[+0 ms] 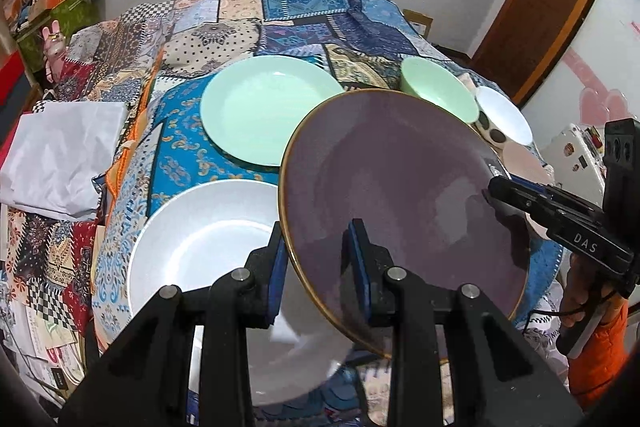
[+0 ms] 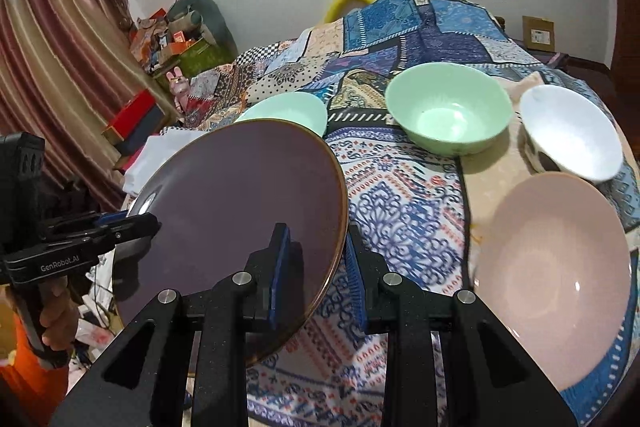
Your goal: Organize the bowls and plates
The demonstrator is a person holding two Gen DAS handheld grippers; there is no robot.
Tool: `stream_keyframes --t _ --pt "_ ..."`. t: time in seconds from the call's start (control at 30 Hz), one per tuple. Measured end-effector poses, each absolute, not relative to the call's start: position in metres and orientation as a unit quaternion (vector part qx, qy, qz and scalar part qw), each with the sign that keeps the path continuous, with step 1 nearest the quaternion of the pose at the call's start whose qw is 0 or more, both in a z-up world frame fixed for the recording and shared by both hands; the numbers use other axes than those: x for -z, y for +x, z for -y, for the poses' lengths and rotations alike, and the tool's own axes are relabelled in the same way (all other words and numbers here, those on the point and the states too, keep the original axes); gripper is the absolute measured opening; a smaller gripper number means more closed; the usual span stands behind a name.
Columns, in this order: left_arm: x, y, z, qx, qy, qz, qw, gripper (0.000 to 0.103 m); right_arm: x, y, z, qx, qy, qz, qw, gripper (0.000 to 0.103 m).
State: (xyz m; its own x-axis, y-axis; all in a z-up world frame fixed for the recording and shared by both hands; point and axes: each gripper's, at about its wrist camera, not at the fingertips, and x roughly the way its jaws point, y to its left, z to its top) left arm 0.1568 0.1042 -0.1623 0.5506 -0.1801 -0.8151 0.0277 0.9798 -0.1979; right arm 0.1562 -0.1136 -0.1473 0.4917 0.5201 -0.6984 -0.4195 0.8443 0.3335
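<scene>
Both grippers, left gripper (image 1: 316, 267) and right gripper (image 2: 316, 263), nearly closed, pinch opposite rims of the purple plate (image 2: 240, 219), seemingly lifted clear above the patchwork cloth (image 2: 400, 203)

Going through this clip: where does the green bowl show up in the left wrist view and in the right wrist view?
Left wrist view: the green bowl sits upper right, just beyond the far rim of the purple plate, left of the white bowl.
Right wrist view: the green bowl sits upper centre-right, left of the white bowl.
Shared landmark: the purple plate, gripped by both tools.
</scene>
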Motion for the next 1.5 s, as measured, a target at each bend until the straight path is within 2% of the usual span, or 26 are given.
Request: stream_keyframes --t 0.47,1.5 --pt "0.165 0.142 -0.062 0.075 -0.064 -0.486 0.868 0.029 0.155 0.129 0.153 -0.256 0.079 -0.43 0.862 0.025" --pt "0.228 0.166 -0.029 0.083 -0.049 -0.558 0.824 0.03 0.207 0.123 0.179 -0.205 0.095 -0.484 0.845 0.025"
